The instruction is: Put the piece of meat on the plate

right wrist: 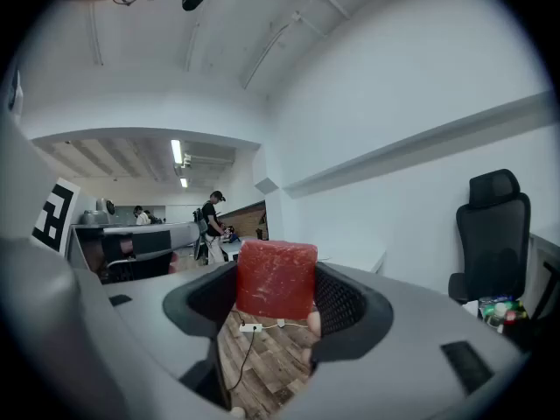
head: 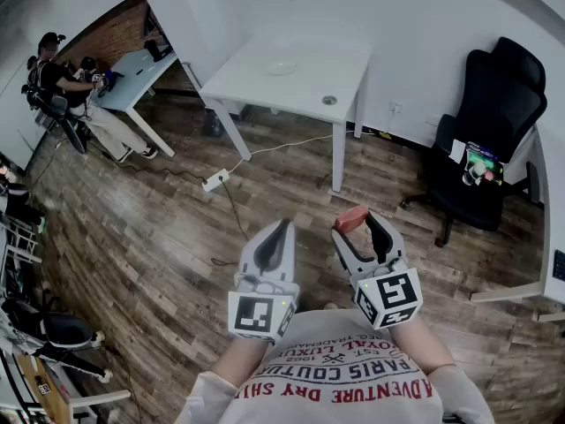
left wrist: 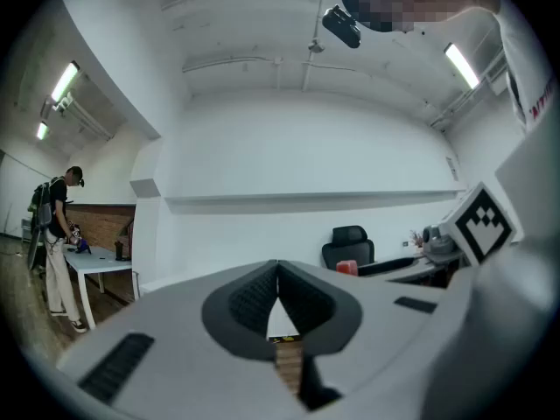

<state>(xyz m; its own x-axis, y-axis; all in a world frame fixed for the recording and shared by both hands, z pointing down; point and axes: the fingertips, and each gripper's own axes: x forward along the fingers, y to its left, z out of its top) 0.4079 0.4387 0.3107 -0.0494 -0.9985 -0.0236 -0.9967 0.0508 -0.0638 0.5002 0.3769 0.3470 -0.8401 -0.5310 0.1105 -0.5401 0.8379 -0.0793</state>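
Observation:
A red block-shaped piece of meat (right wrist: pixel 276 279) sits between the pads of my right gripper (right wrist: pixel 276 294), which is shut on it. In the head view the meat (head: pixel 350 218) shows at the tips of the right gripper (head: pixel 359 225), held level over the wooden floor. My left gripper (head: pixel 275 236) is beside it, shut with nothing in it; its tips meet in the left gripper view (left wrist: pixel 278 276). The plate (head: pixel 282 66) lies on the white table (head: pixel 256 82) well ahead of both grippers. From the left gripper view the meat (left wrist: pixel 347 268) appears to the right.
A black office chair (head: pixel 490 131) stands at the right with small items on its seat. A power strip (head: pixel 216 180) and its cable lie on the floor before the table. A person (head: pixel 53 78) sits at another desk (head: pixel 132 73) far left. A desk corner (head: pixel 552 254) is at the right edge.

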